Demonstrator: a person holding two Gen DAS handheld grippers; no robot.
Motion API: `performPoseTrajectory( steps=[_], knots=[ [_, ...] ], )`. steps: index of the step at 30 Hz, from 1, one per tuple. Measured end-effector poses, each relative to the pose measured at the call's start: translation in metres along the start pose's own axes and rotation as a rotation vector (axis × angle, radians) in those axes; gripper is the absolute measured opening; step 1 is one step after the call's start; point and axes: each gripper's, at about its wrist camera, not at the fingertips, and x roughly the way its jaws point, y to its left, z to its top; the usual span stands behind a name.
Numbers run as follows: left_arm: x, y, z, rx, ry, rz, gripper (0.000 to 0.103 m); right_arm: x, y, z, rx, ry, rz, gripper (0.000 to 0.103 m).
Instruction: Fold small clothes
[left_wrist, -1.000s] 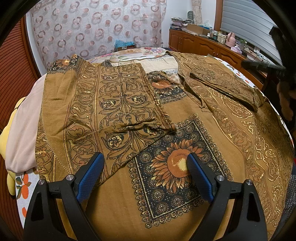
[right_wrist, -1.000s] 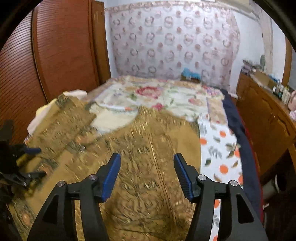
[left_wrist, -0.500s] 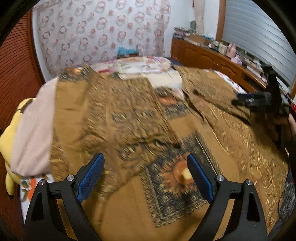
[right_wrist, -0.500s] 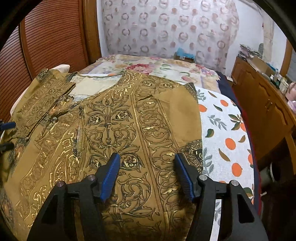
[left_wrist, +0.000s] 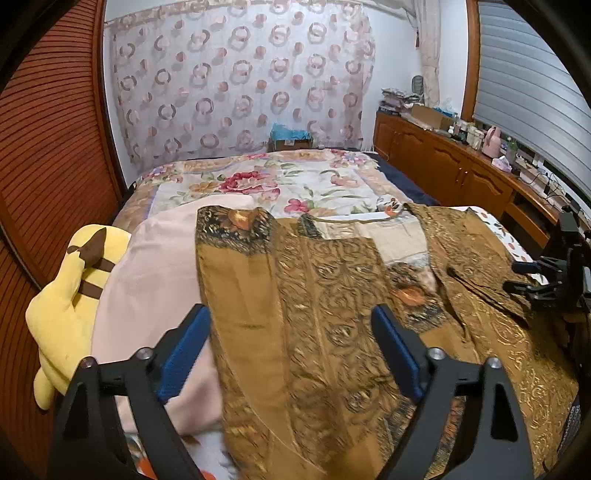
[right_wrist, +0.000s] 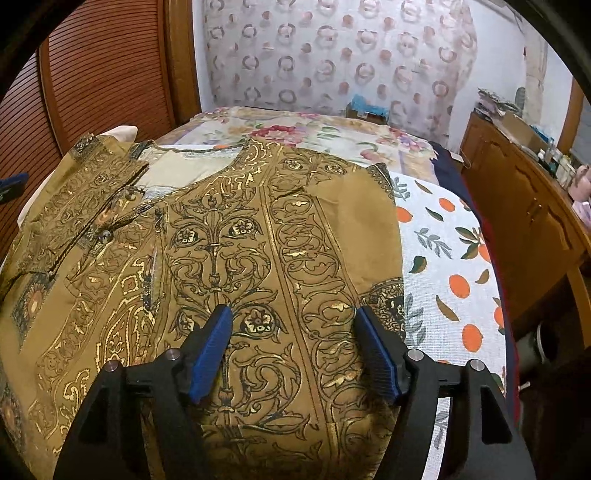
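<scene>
Brown gold-patterned cloth garment (right_wrist: 236, 258) spread on the bed (right_wrist: 454, 251).
Left hand-held gripper (left_wrist: 291, 332), jaws apart, narrowing; right hand-held gripper (right_wrist: 295, 328), jaws apart, widening, over fabric.

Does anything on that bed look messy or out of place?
Only mildly. The brown patterned garment lies spread, but its left front panel is flipped askew, exposing the pale lining. A yellow plush toy slumps off the bed's edge. Nothing looks damaged.
</scene>
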Motion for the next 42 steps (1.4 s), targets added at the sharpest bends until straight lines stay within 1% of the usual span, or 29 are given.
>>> performPoseTrajectory(
  steps=[2, 4, 8, 9, 14, 17, 18, 19, 20, 21, 22, 24, 26, 29, 31, 33, 35, 37, 41, 42],
  knots=[
    [0.009, 0.004, 0.004, 0.005, 0.018, -0.001, 0.078, 0.0, 0.0, 0.0, 0.0, 0.0, 0.0, 0.071],
    [0.021, 0.009, 0.007, 0.004, 0.043, -0.005, 0.066, 0.0, 0.0, 0.0, 0.0, 0.0, 0.0, 0.071],
    [0.043, 0.015, 0.012, 0.002, 0.081, 0.007, 0.054, 0.0, 0.0, 0.0, 0.0, 0.0, 0.0, 0.072],
    [0.046, 0.016, 0.013, 0.002, 0.085, 0.008, 0.052, 0.0, 0.0, 0.0, 0.0, 0.0, 0.0, 0.072],
    [0.062, 0.018, 0.021, 0.01, 0.105, 0.041, 0.052, 0.0, 0.0, 0.0, 0.0, 0.0, -0.001, 0.072],
    [0.066, 0.016, 0.023, 0.04, 0.105, 0.057, 0.051, 0.0, 0.0, 0.0, 0.001, 0.0, 0.0, 0.073],
    [0.066, 0.015, 0.023, 0.054, 0.101, 0.066, 0.042, 0.0, 0.0, 0.0, 0.0, 0.001, 0.0, 0.074],
    [0.066, 0.013, 0.023, 0.071, 0.098, 0.084, 0.022, 0.0, 0.0, 0.0, -0.001, 0.001, 0.001, 0.074],
    [0.067, 0.014, 0.023, 0.079, 0.101, 0.091, 0.017, 0.0, 0.001, -0.001, -0.001, 0.001, 0.002, 0.074],
    [0.067, 0.014, 0.023, 0.083, 0.104, 0.082, 0.009, 0.0, 0.001, -0.001, -0.002, 0.002, 0.002, 0.075],
    [0.064, 0.015, 0.023, 0.076, 0.097, 0.065, 0.006, 0.0, 0.0, -0.001, -0.002, 0.002, 0.003, 0.075],
    [0.055, 0.019, 0.025, 0.055, 0.072, 0.05, 0.004, 0.0, 0.001, -0.001, -0.002, 0.002, 0.004, 0.075],
    [0.039, 0.03, 0.03, 0.006, 0.024, 0.041, 0.004, 0.0, 0.0, -0.001, -0.002, 0.002, 0.004, 0.075],
    [0.017, 0.051, 0.039, -0.052, -0.04, 0.07, 0.003, 0.0, 0.001, -0.001, -0.002, 0.002, 0.003, 0.075],
    [0.009, 0.063, 0.042, -0.063, -0.055, 0.094, 0.003, -0.001, 0.001, -0.001, -0.002, 0.002, 0.003, 0.075],
    [0.007, 0.076, 0.043, -0.078, -0.046, 0.112, 0.003, 0.0, 0.001, -0.001, -0.002, 0.002, 0.003, 0.075],
    [0.014, 0.084, 0.04, -0.072, -0.014, 0.133, 0.003, 0.0, 0.001, -0.001, -0.002, 0.002, 0.003, 0.075],
    [0.023, 0.087, 0.035, -0.078, 0.014, 0.139, 0.004, 0.0, 0.001, -0.001, -0.002, 0.002, 0.003, 0.075],
    [0.035, 0.095, 0.024, -0.132, 0.044, 0.117, 0.004, 0.0, 0.001, -0.001, -0.001, 0.002, 0.004, 0.075],
    [0.035, 0.097, 0.022, -0.142, 0.05, 0.113, 0.009, 0.0, 0.001, -0.001, -0.002, 0.002, 0.003, 0.075]
  ],
)
